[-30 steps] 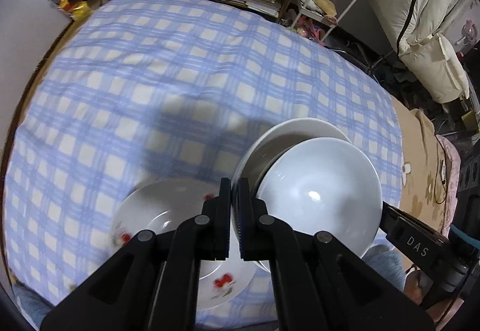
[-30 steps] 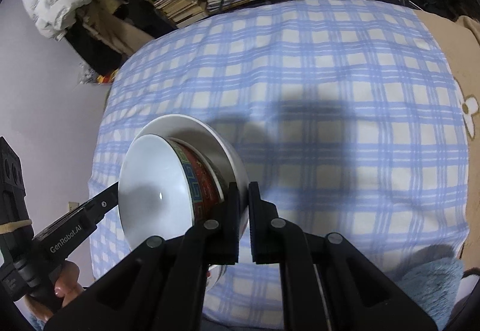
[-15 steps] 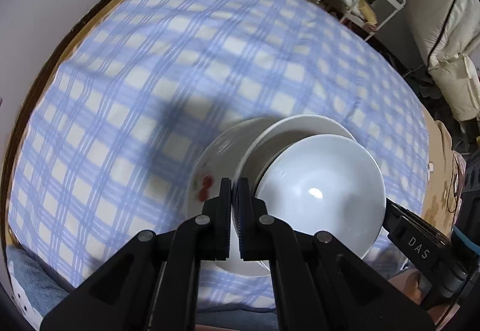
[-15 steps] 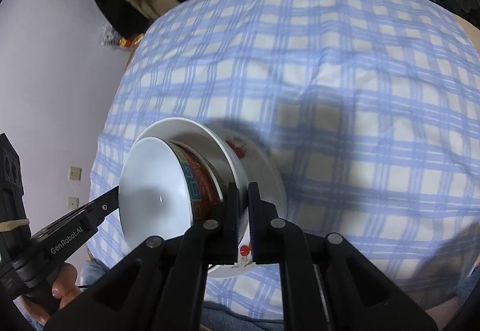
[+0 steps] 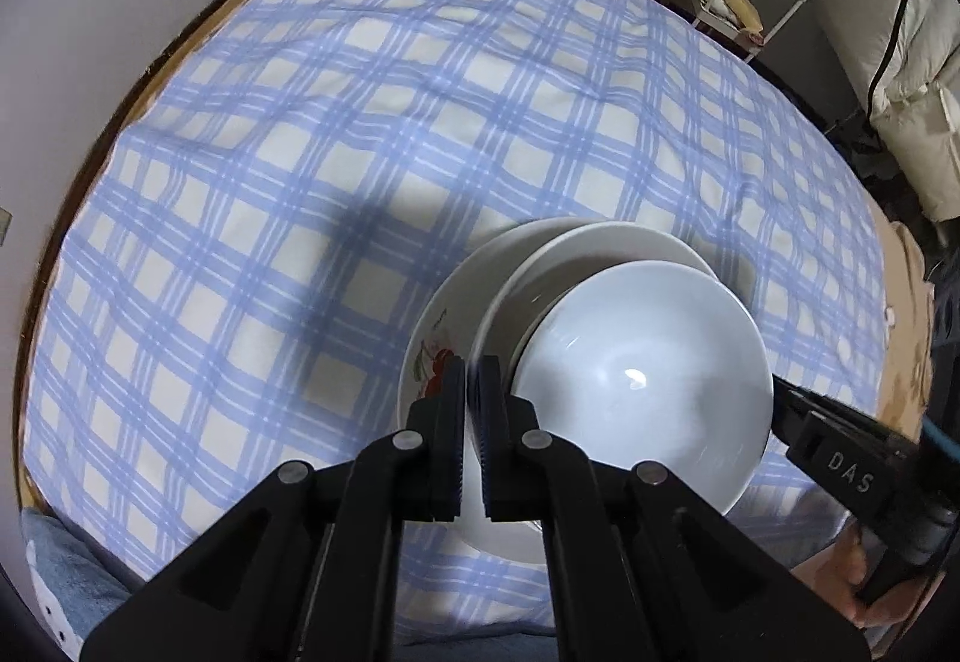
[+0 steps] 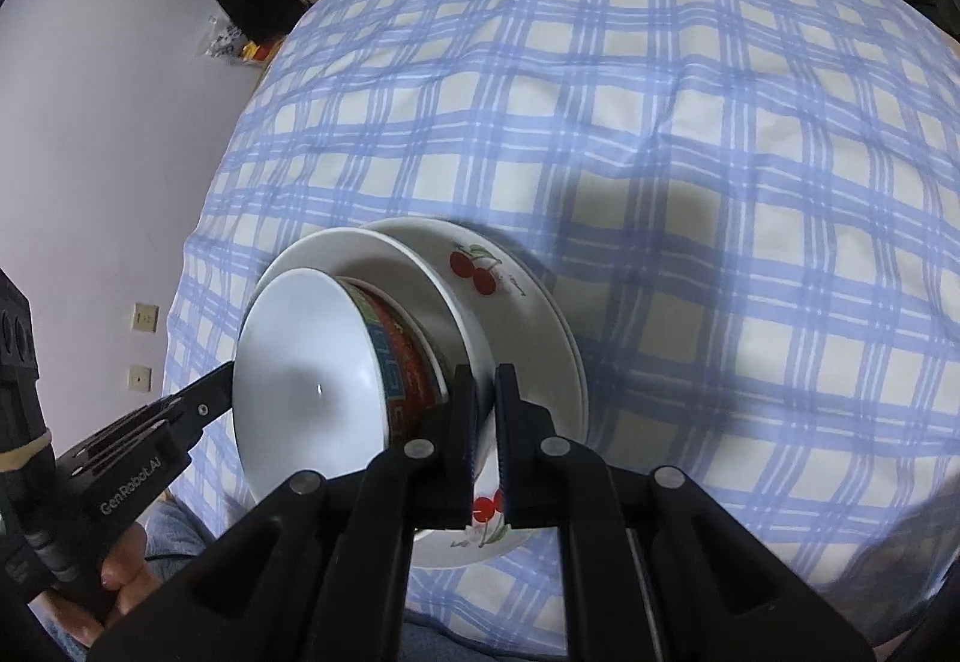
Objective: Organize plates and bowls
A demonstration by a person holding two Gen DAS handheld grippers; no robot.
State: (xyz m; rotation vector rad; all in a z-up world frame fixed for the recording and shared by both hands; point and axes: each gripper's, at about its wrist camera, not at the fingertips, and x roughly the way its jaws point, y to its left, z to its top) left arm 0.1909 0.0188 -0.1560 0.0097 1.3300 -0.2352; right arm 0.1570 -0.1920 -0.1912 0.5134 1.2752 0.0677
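Pinched the rim of the plain white round plate (image 5: 606,245) in the black left tongs (image 5: 472,383), just starting to open with the rim still in the gap, and in the black right tongs (image 6: 486,392), squeezed narrow on the other side of the same rim. Carried on that plate a round bowl (image 5: 645,386), white inside and red with a pattern outside. Kept both right above a white round plate with red cherries (image 6: 480,266), lying flat on the blue and white checked cloth (image 5: 300,122) near its close edge; could not tell whether touching.
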